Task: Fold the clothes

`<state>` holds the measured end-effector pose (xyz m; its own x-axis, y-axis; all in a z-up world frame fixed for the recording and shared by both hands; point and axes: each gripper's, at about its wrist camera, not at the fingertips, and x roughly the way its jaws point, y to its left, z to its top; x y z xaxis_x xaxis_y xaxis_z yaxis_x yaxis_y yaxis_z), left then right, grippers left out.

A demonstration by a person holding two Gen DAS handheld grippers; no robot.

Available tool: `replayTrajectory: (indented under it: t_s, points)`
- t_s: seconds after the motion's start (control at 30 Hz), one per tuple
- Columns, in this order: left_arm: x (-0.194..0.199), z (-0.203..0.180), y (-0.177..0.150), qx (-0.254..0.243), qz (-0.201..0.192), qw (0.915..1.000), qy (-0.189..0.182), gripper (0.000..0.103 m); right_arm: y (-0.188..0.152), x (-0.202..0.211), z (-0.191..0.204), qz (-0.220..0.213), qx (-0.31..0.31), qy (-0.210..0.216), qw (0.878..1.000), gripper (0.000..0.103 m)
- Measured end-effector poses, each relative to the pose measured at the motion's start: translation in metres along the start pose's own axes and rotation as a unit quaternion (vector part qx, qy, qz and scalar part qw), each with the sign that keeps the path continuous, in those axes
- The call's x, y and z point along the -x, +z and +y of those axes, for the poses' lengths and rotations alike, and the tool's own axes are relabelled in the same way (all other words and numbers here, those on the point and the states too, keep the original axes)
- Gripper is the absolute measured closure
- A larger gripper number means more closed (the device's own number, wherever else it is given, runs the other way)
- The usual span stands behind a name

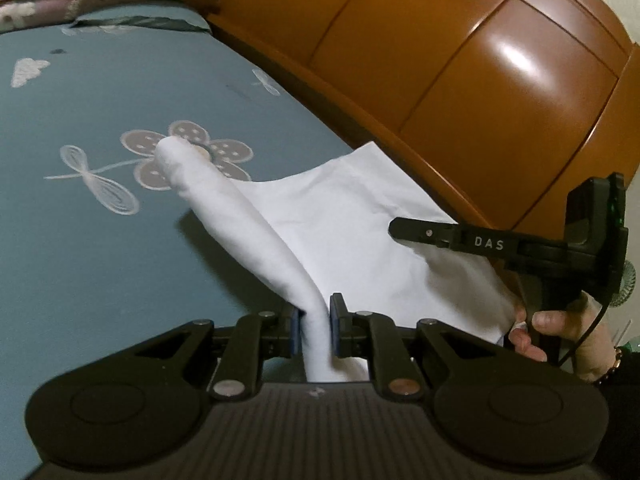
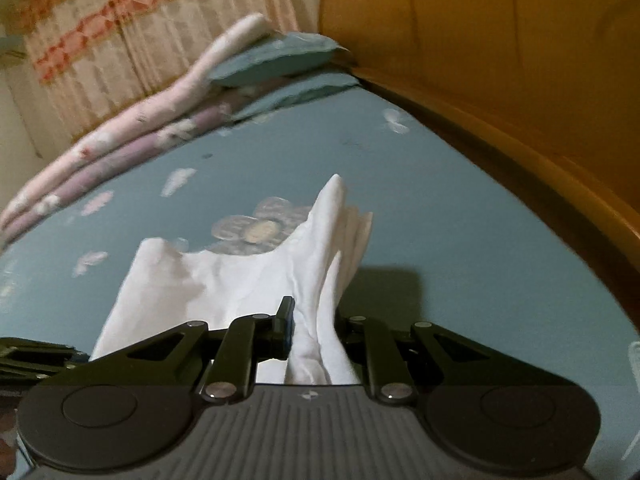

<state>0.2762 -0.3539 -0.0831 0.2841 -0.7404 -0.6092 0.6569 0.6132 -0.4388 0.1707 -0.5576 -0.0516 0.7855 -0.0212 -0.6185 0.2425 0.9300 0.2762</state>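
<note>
A white garment [image 1: 344,216] hangs lifted above the blue flowered bedsheet [image 1: 100,240]. My left gripper [image 1: 314,330] is shut on a bunched strip of it, which rises forward toward the flower print. The right gripper [image 1: 404,228] shows at the right of the left wrist view, held by a hand [image 1: 560,328] and pinching the cloth's other side. Seen from the right wrist, the right gripper [image 2: 314,334] is shut on gathered folds of the white garment [image 2: 224,280], which covers its right fingertip. The rest of the cloth sags to the left.
An orange wooden headboard [image 1: 460,72] curves along the bed's right edge. Folded pink and lilac bedding [image 2: 132,136] and teal pillows [image 2: 276,60] are stacked at the far end, with a patterned curtain [image 2: 120,32] behind. Bare bedsheet [image 2: 460,220] lies ahead.
</note>
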Motion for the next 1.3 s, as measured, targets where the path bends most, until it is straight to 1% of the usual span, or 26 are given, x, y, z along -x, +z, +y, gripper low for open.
replayTrajectory:
  t_s: [0.13, 0.23, 0.27, 0.33, 0.37, 0.4, 0.47, 0.5, 0.53, 0.6, 0.67, 0.73, 0.77, 0.83, 0.87, 0.9, 0.93, 0.97, 1.03, 1.07, 1.13, 1.17, 1.2, 1.23, 1.27, 1.3]
  points:
    - [-0.014, -0.005, -0.01, -0.013, 0.007, 0.9999, -0.002, 0.09, -0.009, -0.014, -0.021, 0.016, -0.014, -0.015, 1.0, 0.086]
    - [-0.011, -0.002, -0.013, -0.018, 0.013, 0.9998, 0.003, 0.089, -0.018, -0.024, -0.032, 0.023, -0.034, -0.019, 0.999, 0.085]
    - [-0.009, 0.001, -0.012, -0.022, 0.019, 0.9995, 0.009, 0.087, -0.02, -0.024, -0.033, 0.024, -0.037, -0.023, 0.999, 0.082]
    - [-0.002, 0.009, -0.012, -0.022, 0.035, 0.999, 0.016, 0.079, -0.023, -0.024, -0.035, 0.025, -0.044, -0.032, 0.998, 0.072]
    - [0.005, 0.016, -0.013, -0.021, 0.04, 0.9987, 0.025, 0.074, -0.023, -0.021, -0.034, 0.024, -0.046, -0.041, 0.998, 0.064]
    - [0.012, 0.024, -0.013, -0.021, 0.042, 0.9982, 0.037, 0.071, -0.023, -0.017, -0.034, 0.022, -0.047, -0.05, 0.997, 0.063]
    - [0.026, 0.037, -0.012, -0.026, 0.034, 0.997, 0.064, 0.07, -0.022, -0.001, -0.035, 0.005, -0.045, -0.065, 0.997, 0.062]
    - [0.035, 0.041, -0.01, -0.031, 0.024, 0.9966, 0.072, 0.07, -0.021, 0.008, -0.034, -0.007, -0.046, -0.067, 0.997, 0.062]
    - [0.041, 0.041, -0.006, -0.039, 0.011, 0.9967, 0.071, 0.069, -0.021, 0.016, -0.033, -0.019, -0.047, -0.068, 0.996, 0.062]
    - [0.047, 0.036, 0.004, -0.056, -0.011, 0.9965, 0.061, 0.06, -0.022, 0.026, -0.027, -0.031, -0.042, -0.045, 0.998, 0.062]
    - [0.038, 0.021, 0.013, -0.076, -0.017, 0.9964, 0.033, 0.056, -0.023, 0.027, -0.019, -0.031, -0.033, -0.024, 0.999, 0.063]
    - [0.022, 0.008, 0.013, -0.106, -0.016, 0.9941, 0.016, 0.054, -0.028, 0.015, -0.013, -0.016, -0.023, -0.018, 0.999, 0.063]
    - [0.014, 0.002, 0.011, -0.121, -0.015, 0.9924, 0.01, 0.052, -0.032, 0.009, -0.016, -0.009, -0.024, -0.025, 0.999, 0.063]
    - [-0.003, -0.001, 0.005, -0.131, 0.003, 0.9912, 0.012, 0.049, -0.041, -0.002, -0.024, 0.001, -0.025, -0.044, 0.999, 0.069]
    - [-0.009, 0.001, 0.0, -0.131, 0.014, 0.9911, 0.016, 0.048, -0.044, -0.003, -0.032, 0.0, -0.038, -0.041, 0.998, 0.08]
    - [-0.014, 0.005, -0.006, -0.129, 0.024, 0.9911, 0.02, 0.049, -0.046, -0.003, -0.04, -0.002, -0.054, -0.036, 0.998, 0.086]
    - [-0.019, 0.009, -0.011, -0.127, 0.034, 0.991, 0.024, 0.049, -0.049, -0.003, -0.048, -0.004, -0.07, -0.031, 0.997, 0.087]
    - [-0.018, 0.01, -0.016, -0.128, 0.034, 0.991, 0.023, 0.048, -0.051, 0.001, -0.051, -0.008, -0.083, -0.026, 0.996, 0.087]
    - [-0.008, 0.01, -0.017, -0.122, 0.032, 0.9917, 0.023, 0.047, -0.05, 0.017, -0.045, -0.017, -0.084, -0.028, 0.996, 0.08]
    - [-0.002, 0.007, -0.017, -0.12, 0.03, 0.9922, 0.018, 0.046, -0.05, 0.025, -0.042, -0.022, -0.084, -0.029, 0.996, 0.08]
    - [0.011, -0.001, -0.019, -0.123, 0.02, 0.9922, -0.001, 0.045, -0.058, 0.028, -0.04, -0.014, -0.084, -0.031, 0.996, 0.08]
    - [0.015, -0.006, -0.02, -0.131, 0.018, 0.9912, -0.015, 0.043, -0.062, 0.03, -0.039, -0.009, -0.084, -0.032, 0.996, 0.08]
    - [0.016, -0.013, -0.022, -0.142, 0.017, 0.9893, -0.028, 0.037, -0.067, 0.031, -0.038, -0.004, -0.084, -0.033, 0.996, 0.08]
    - [0.015, -0.019, -0.025, -0.155, 0.019, 0.9871, -0.038, 0.034, -0.071, 0.033, -0.037, 0.0, -0.085, -0.034, 0.996, 0.08]
    - [0.014, -0.024, -0.029, -0.164, 0.025, 0.9852, -0.044, 0.032, -0.075, 0.034, -0.036, 0.005, -0.085, -0.035, 0.996, 0.08]
    - [0.01, -0.027, -0.033, -0.168, 0.043, 0.984, -0.04, 0.032, -0.079, 0.035, -0.035, 0.01, -0.085, -0.036, 0.996, 0.082]
